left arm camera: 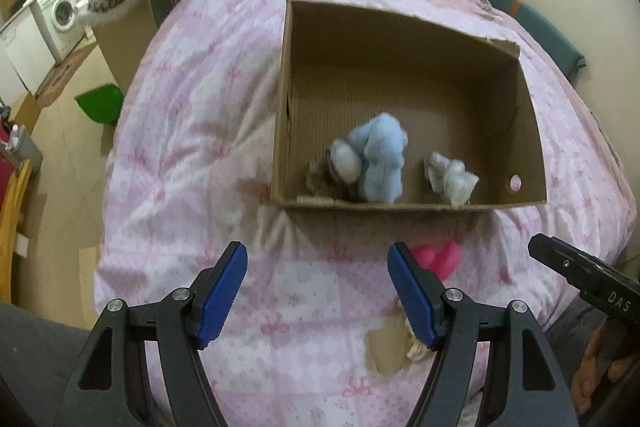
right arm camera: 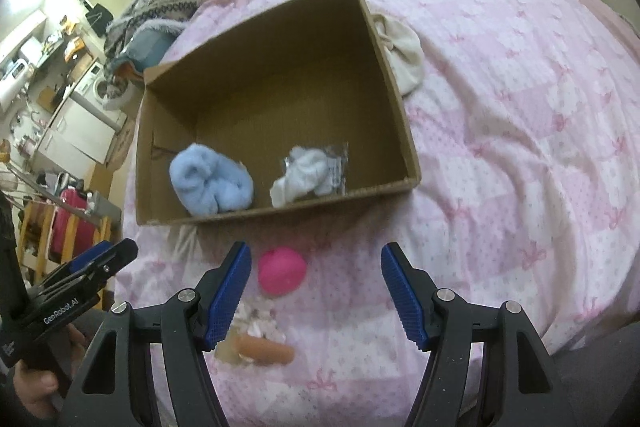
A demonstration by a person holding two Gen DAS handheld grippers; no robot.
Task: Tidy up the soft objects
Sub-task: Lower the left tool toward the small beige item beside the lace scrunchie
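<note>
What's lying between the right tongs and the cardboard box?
A pink soft toy lies on the quilt between the open right tongs and the cardboard box wall, clearest in the right wrist view.

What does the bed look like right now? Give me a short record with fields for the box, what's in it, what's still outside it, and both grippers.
surface: bed with pink quilt
box: open cardboard box standing on the quilt
in box: light blue soft toy; white socks in clear wrap; brownish item in near left corner, unclear
outside, near side: pink soft toy; small tan item, blurred
outside, beside box: cream cloth
left gripper: open, empty
right gripper: open, empty, pink toy just ahead
</note>
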